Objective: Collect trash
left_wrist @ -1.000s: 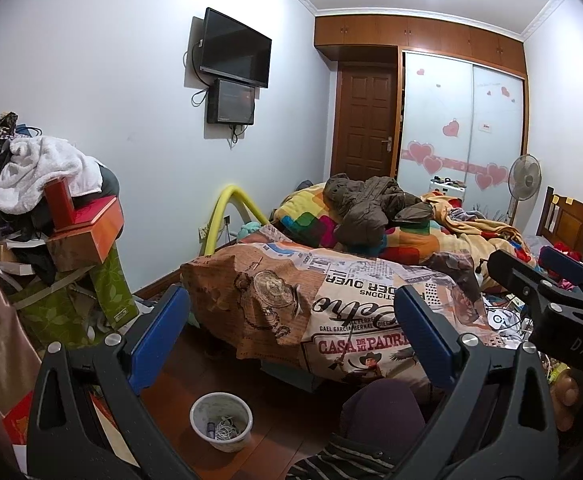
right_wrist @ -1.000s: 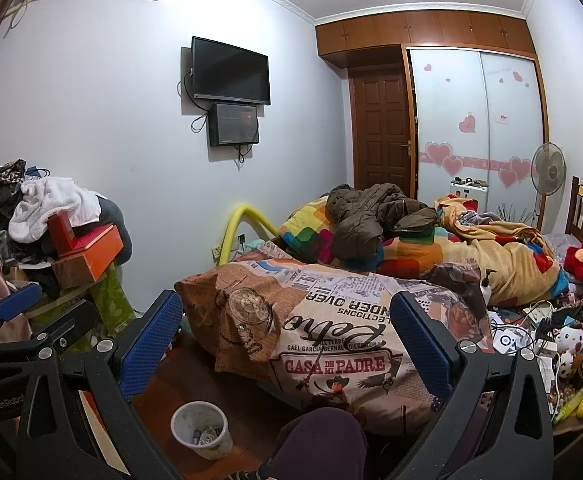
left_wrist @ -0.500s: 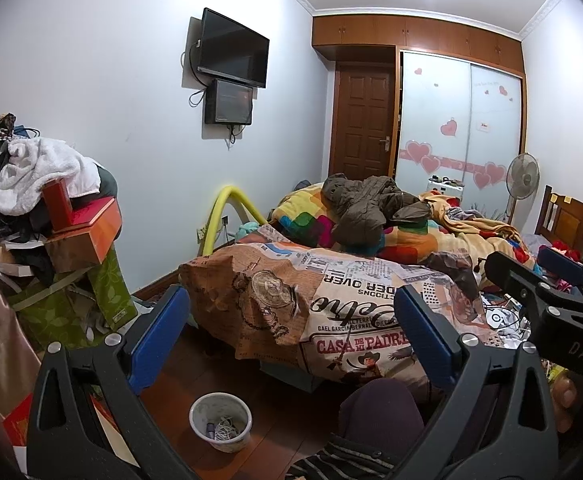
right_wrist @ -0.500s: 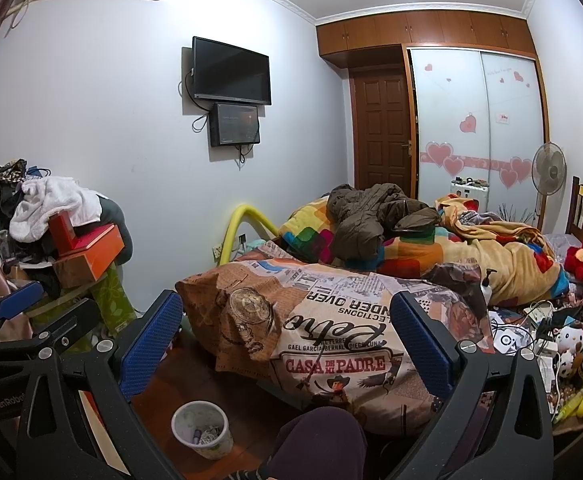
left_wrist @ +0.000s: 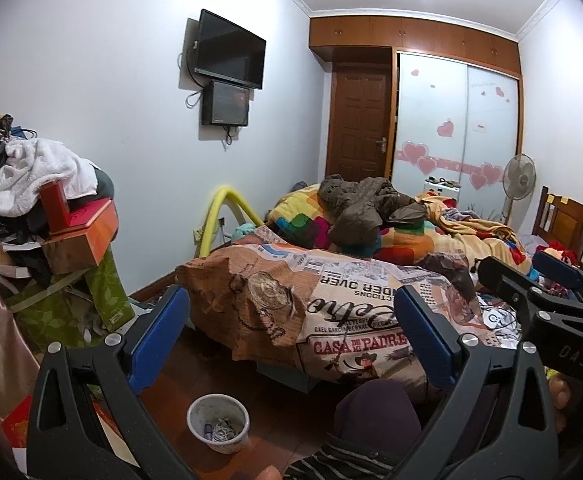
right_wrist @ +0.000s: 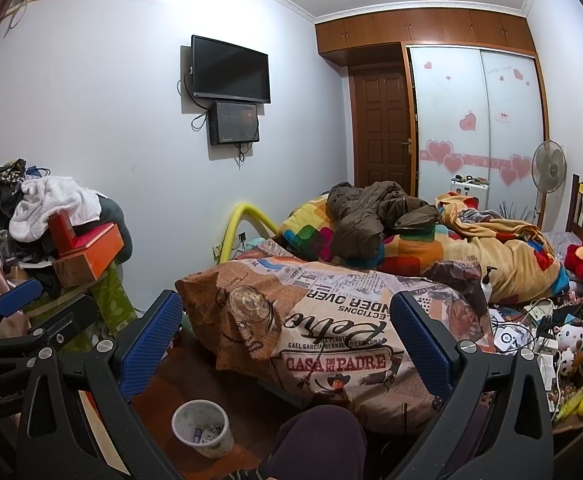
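Left wrist view takes in a cluttered bedroom, filled mostly by a bed (left_wrist: 431, 248) heaped with a patchwork quilt and a brown jacket (left_wrist: 365, 208). At its foot a printed cover (left_wrist: 311, 304) reading "CASA DE MI PADRE" drapes over the edge. Against the left wall stands a pile of clothes and boxes (left_wrist: 51, 224), topped by a white towel (left_wrist: 39, 168). A television (left_wrist: 229, 50) hangs on the wall above a smaller screen.

Both claws are held up facing the bed, released, nothing between their blue pads: the left gripper (left_wrist: 291, 336) and the right gripper (right_wrist: 287, 340), side by side.

On the wooden floor just below the left gripper, near the person's dark-clad knee (left_wrist: 375, 412), sits the small white trash bin (left_wrist: 218, 418), upright, with a few scraps inside.
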Demonstrator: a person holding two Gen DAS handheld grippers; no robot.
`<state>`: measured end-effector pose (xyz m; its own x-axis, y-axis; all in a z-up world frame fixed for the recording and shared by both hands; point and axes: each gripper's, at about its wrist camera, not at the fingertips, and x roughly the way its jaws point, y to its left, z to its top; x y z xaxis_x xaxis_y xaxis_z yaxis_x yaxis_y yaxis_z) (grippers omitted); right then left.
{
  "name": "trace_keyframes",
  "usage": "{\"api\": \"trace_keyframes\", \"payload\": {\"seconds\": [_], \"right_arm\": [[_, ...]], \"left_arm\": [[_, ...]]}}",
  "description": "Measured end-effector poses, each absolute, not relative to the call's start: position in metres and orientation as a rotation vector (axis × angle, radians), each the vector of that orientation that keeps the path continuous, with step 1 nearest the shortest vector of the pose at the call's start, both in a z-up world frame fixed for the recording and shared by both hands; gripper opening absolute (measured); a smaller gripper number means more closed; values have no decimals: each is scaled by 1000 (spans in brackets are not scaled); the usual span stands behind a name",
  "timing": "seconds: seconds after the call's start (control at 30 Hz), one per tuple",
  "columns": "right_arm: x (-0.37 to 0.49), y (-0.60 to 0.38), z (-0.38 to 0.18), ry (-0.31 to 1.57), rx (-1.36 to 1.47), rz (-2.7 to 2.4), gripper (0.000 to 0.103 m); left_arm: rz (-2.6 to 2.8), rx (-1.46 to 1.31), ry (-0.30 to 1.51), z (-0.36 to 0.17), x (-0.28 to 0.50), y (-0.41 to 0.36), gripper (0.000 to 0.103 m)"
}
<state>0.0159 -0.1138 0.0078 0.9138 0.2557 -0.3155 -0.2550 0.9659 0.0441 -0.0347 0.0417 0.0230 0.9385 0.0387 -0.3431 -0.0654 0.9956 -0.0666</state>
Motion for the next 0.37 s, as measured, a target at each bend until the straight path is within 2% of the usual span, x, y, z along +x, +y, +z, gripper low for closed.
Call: {"api": "trace_keyframes", "payload": {"seconds": [0.37], "right_arm": [[21,-114,4,342,10,257,103]], "left_arm": [[39,-66,345,24,-32,40,102]]}}
